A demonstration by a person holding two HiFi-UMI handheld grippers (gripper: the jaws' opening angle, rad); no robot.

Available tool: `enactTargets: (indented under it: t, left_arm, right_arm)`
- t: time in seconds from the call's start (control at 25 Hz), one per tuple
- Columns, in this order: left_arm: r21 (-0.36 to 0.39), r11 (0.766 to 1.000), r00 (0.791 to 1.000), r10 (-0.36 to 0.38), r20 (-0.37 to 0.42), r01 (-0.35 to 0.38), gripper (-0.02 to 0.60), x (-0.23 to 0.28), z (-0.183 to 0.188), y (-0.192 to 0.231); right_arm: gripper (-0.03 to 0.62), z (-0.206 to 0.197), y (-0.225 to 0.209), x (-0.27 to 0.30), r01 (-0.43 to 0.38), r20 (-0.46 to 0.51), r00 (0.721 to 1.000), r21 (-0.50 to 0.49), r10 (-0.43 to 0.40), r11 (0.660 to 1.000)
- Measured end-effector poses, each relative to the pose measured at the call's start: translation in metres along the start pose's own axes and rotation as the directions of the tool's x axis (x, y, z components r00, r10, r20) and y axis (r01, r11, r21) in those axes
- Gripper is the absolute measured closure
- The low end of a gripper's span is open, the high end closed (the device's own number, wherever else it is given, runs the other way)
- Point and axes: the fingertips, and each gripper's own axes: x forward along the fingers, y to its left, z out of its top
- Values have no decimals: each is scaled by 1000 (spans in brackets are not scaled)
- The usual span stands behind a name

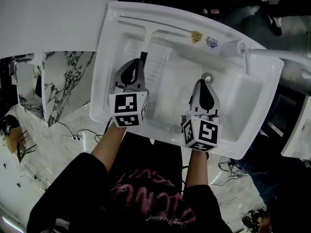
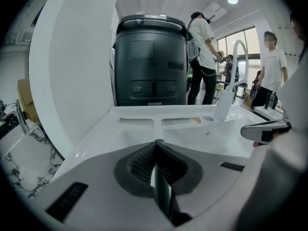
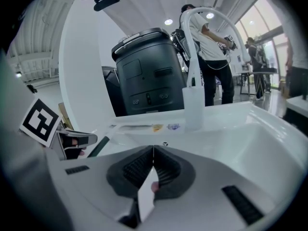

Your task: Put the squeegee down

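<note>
My left gripper (image 1: 140, 63) is clamped on the squeegee (image 1: 147, 39) handle, and the blade looks down in the sink (image 1: 100, 81). Next, open up and let go.

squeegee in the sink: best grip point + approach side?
The dark handle, from the sink's near edge, with the jaws running along it. The handle points back at the person, while the wide head lies crosswise farther back. The left gripper is shut on the handle in just that way.

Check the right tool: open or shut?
Shut: in its own view the right tool has its jaws meeting at the tips, nothing between them.
</note>
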Motion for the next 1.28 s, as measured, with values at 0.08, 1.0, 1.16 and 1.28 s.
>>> enactTargets:
  t: [0.08, 1.0, 1.16, 1.28]
  left_arm:
    - [-2, 1000, 1000, -2, -3, 2, 572, -1, -1, 0]
    - [-22, 1000, 998, -7, 61, 8, 572, -35, 16, -1]
    - [-22, 1000, 997, -5, 81, 7, 572, -44, 22, -2]
    - [-26, 1000, 995, -1, 95, 4, 572, -51, 27, 0]
  right_arm:
    - [572, 0, 1, 0, -2, 0, 1000, -1, 2, 1000]
    - [572, 29, 16, -24, -17, 76, 997, -20, 18, 1000]
    - [572, 37, 19, -30, -19, 95, 995, -27, 22, 999]
    - [572, 44, 22, -35, -18, 112, 993, -31, 21, 999]
